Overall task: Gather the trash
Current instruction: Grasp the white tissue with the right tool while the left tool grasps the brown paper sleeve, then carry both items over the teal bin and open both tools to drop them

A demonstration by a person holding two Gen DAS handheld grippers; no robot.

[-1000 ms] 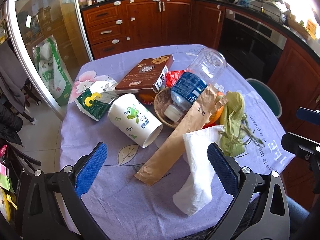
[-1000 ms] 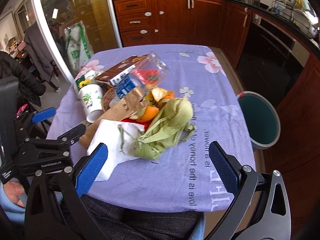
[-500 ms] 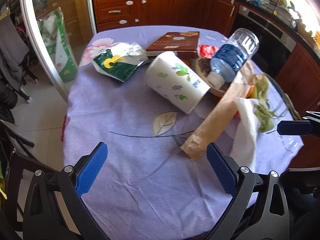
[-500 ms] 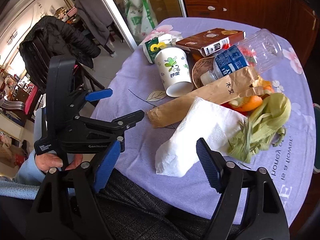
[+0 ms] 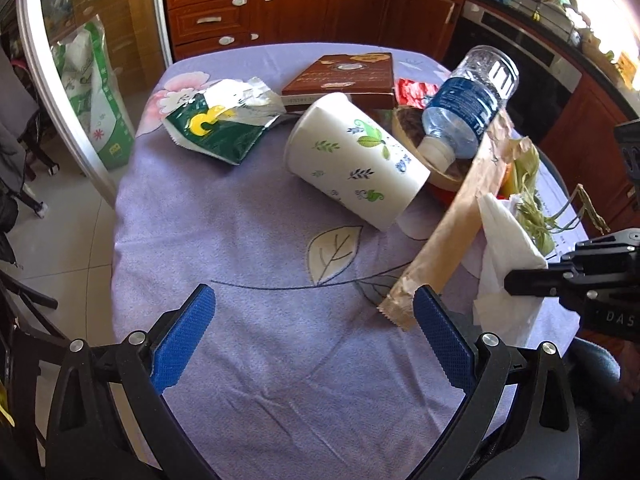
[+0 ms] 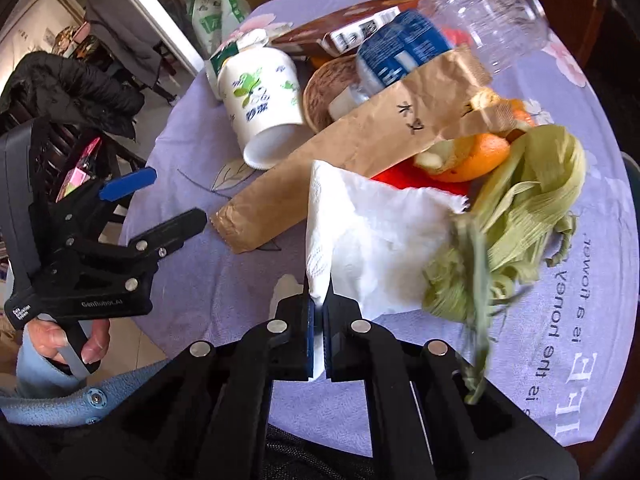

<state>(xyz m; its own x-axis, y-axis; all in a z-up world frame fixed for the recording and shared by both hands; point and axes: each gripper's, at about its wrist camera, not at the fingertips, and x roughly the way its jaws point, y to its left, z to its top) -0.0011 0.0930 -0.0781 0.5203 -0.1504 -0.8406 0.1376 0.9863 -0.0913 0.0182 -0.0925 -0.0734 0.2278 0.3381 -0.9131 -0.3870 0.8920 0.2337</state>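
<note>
Trash lies in a heap on the purple tablecloth (image 5: 248, 240). My right gripper (image 6: 319, 304) is shut on the near corner of a white paper napkin (image 6: 372, 236); the napkin also shows in the left wrist view (image 5: 504, 252). Corn husks (image 6: 520, 220) lie on the napkin's right side, and a brown paper bag (image 6: 360, 148) lies against its far edge. My left gripper (image 5: 312, 320) is open and empty over bare cloth, left of the bag's end (image 5: 440, 248).
A white paper cup (image 5: 352, 164) lies on its side beside a plastic bottle (image 5: 468, 104) resting in a brown bowl (image 5: 440, 168). A brown box (image 5: 344, 76) and a green foil packet (image 5: 216, 128) lie farther back. Orange peel (image 6: 472, 156) sits by the husks.
My right gripper has moved in and closed on the napkin's near corner. My left gripper has come nearer the table, still open.
</note>
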